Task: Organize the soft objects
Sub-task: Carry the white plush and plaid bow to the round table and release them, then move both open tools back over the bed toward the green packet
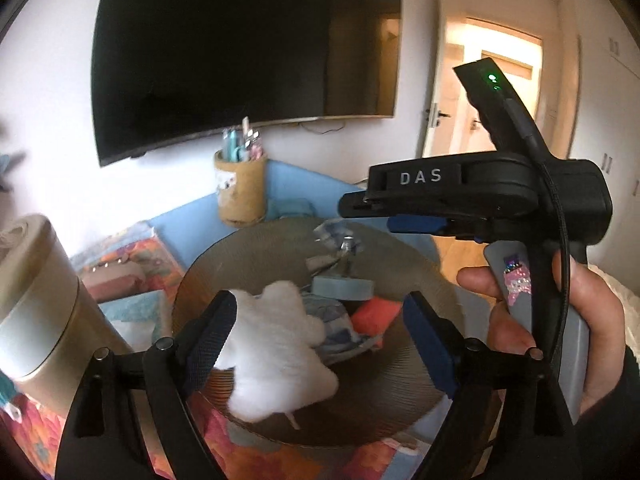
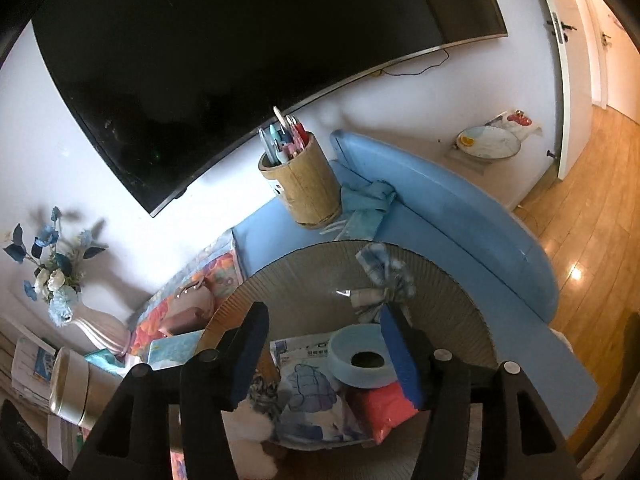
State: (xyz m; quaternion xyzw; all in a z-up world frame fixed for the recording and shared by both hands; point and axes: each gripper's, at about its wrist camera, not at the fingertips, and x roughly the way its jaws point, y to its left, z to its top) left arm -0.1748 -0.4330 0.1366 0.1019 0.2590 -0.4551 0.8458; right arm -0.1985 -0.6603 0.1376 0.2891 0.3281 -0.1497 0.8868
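A round brown ribbed tray (image 1: 400, 408) (image 2: 304, 268) holds soft things: a white fluffy plush (image 1: 276, 344) (image 2: 252, 426), a blue printed packet (image 1: 332, 320) (image 2: 308, 404), a red-orange pouch (image 1: 374, 316) (image 2: 384, 408), a light blue round holder (image 1: 342, 288) (image 2: 356, 354) and a blue-white cloth (image 2: 384, 268). My left gripper (image 1: 320, 340) is open over the tray; the plush lies between its fingers against the left pad. My right gripper (image 2: 324, 354) is open and empty above the tray. It also shows in the left wrist view (image 1: 416, 208), held by a hand.
A bamboo pen cup (image 2: 304, 184) (image 1: 240, 188) and a teal cloth (image 2: 366, 204) sit on a blue mat (image 2: 460, 216). A pink bag (image 2: 188, 312), a flower vase (image 2: 96, 320) and a beige cylinder (image 1: 36, 300) stand left. A television (image 2: 240, 60) hangs behind.
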